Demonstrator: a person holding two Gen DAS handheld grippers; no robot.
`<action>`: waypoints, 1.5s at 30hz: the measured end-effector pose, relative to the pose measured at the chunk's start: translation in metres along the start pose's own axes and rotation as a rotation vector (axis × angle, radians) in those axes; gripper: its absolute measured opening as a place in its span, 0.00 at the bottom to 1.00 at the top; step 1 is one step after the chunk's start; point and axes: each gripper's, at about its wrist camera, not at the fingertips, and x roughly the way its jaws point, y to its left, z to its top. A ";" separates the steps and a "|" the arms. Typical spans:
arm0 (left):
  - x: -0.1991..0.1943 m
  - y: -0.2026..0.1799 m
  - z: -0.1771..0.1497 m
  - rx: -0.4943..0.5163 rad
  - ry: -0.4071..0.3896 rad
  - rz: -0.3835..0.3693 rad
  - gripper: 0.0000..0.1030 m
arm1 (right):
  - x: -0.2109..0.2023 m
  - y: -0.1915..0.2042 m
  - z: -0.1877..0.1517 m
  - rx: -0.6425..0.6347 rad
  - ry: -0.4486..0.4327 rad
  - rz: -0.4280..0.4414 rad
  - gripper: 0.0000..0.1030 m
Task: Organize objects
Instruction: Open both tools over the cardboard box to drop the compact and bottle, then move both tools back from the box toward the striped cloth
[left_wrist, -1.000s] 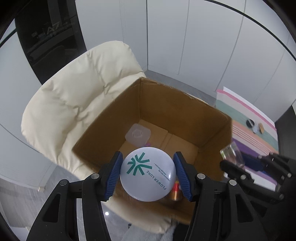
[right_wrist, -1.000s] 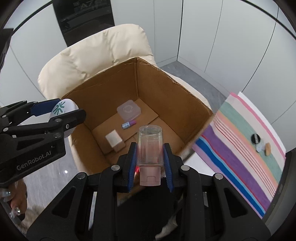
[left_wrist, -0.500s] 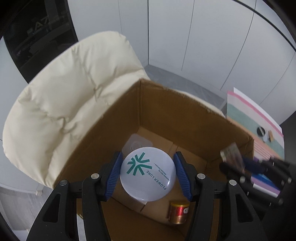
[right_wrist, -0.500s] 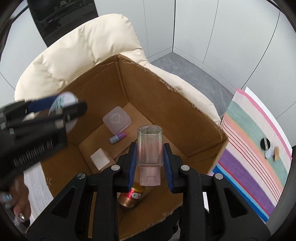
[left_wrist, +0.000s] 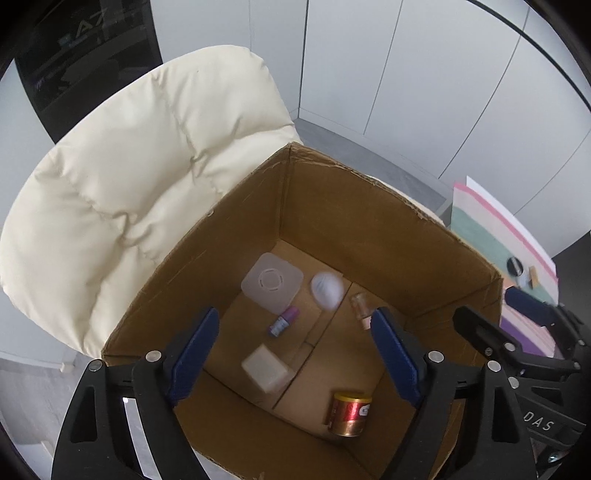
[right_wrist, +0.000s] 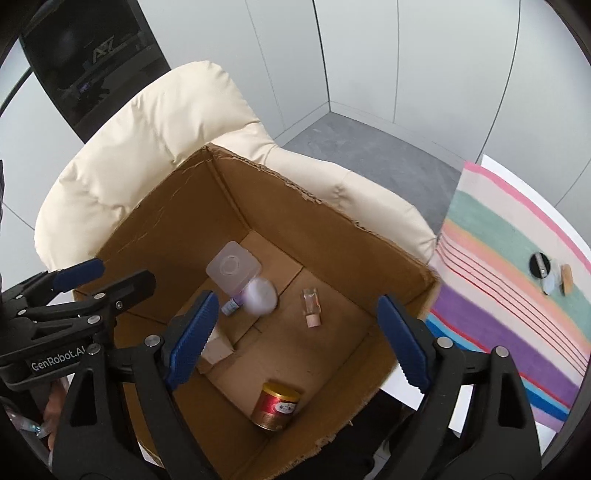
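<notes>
An open cardboard box (left_wrist: 369, 229) (right_wrist: 314, 236) sits on a cream padded chair (left_wrist: 147, 166) (right_wrist: 166, 129). My left gripper (left_wrist: 295, 350) (right_wrist: 122, 275) hangs over the box, jaws opening, nothing between them. The white round compact (left_wrist: 327, 290) (right_wrist: 260, 295) is a blur low in the box, free of the fingers. My right gripper (right_wrist: 297, 339) (left_wrist: 487, 306) is also over the box, jaws opening and empty. The clear bottle with a pink cap (right_wrist: 311, 306) (left_wrist: 360, 308) lies on the box floor.
The box also holds a translucent square container (left_wrist: 271, 282), a small purple bottle (left_wrist: 282, 322), a white cube (left_wrist: 264, 367) and a gold and red can (right_wrist: 277, 406). A striped cloth (right_wrist: 517, 295) with small items (right_wrist: 548, 275) lies to the right.
Both grippers moved over the box and opened. The left let go of the white compact and the right let go of the clear bottle; both dropped into the box.
</notes>
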 end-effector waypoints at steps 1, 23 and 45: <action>-0.001 -0.001 -0.001 0.002 0.001 -0.003 0.83 | -0.001 0.000 -0.001 -0.005 0.000 -0.011 0.87; -0.062 0.000 -0.041 -0.012 -0.067 -0.067 0.83 | -0.063 0.003 -0.033 -0.022 -0.044 -0.048 0.87; -0.102 0.002 -0.108 -0.077 -0.083 -0.119 0.85 | -0.123 0.004 -0.118 -0.054 -0.044 -0.043 0.87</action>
